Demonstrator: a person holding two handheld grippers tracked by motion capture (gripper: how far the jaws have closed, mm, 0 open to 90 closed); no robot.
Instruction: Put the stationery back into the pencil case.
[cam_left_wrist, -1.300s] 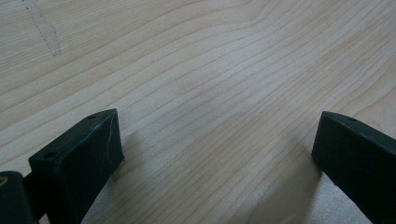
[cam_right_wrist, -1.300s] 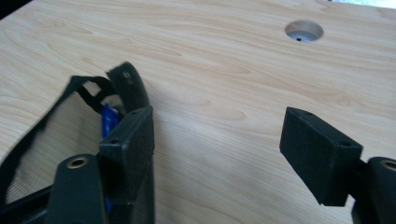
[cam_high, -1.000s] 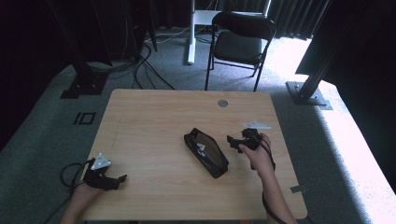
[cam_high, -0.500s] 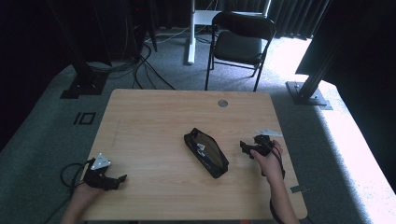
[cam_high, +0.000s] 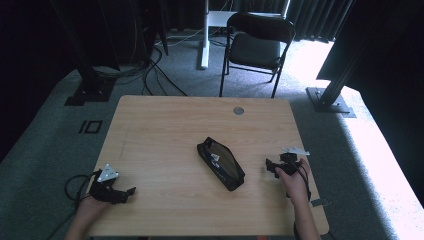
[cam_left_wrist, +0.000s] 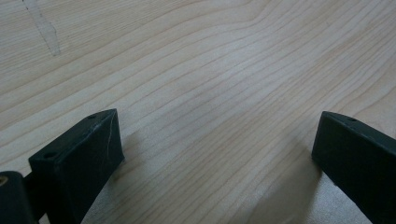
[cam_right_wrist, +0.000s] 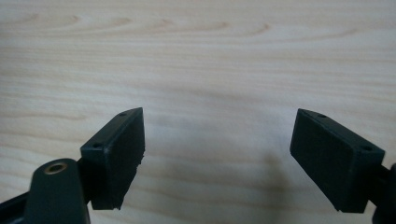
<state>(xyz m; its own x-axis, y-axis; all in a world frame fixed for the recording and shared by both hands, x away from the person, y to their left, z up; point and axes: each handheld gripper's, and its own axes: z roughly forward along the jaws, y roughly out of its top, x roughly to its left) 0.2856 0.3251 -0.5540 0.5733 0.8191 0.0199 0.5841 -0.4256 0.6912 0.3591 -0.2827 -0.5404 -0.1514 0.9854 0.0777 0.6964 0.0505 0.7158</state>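
Observation:
A black zip pouch (cam_high: 221, 164) lies slantwise in the middle of the wooden table (cam_high: 165, 130), with a small white spot on its upper side. My right gripper (cam_high: 270, 168) rests low at the right of the pouch, a hand's width off, pointing left. Its jaws have just been opening, and in the right gripper view (cam_right_wrist: 217, 154) they stand wide over bare wood with nothing between them. My left gripper (cam_high: 126, 192), topped by a grey plate, sits at the near left corner. In the left gripper view (cam_left_wrist: 215, 154) it is open over bare wood.
A round cable hole (cam_high: 238, 110) sits near the table's far edge. A black folding chair (cam_high: 260, 40) stands behind the table, and a metal post base (cam_high: 330, 100) is on the floor at the right. A strip of tape (cam_high: 318, 202) marks the near right edge.
My right gripper has drawn away from the pouch, to the right and toward the near edge, and sunk closer to the table. The left gripper and the pouch have kept still.

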